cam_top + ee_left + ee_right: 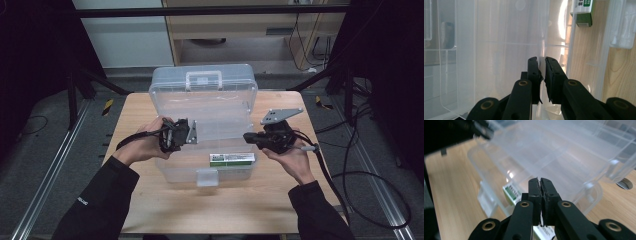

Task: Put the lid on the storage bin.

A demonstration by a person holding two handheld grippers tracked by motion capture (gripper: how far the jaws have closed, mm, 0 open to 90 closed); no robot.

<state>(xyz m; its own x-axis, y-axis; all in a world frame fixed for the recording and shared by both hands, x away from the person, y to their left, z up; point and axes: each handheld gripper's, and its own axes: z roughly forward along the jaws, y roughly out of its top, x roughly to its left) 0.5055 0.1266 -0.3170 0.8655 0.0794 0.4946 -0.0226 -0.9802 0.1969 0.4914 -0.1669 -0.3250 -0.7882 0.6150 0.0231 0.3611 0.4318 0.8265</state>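
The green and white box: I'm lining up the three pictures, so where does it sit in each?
High view: green and white box inside the clear case, near its front wall.
Left gripper view: top right.
Right gripper view: lower left of the jaws.
Shared landmark: the case's front latch.

Dim, dark-edged high view; glare streaks the clear plastic box (559, 27) in the left gripper view; the right gripper view blurs at upper left.

A light wooden table (150, 200) stands in the middle of the frame. On it, in the centre and upper part, lies an open clear plastic box (210, 105). Inside the box, at lower centre, rests a small green-and-white carton (231, 159).
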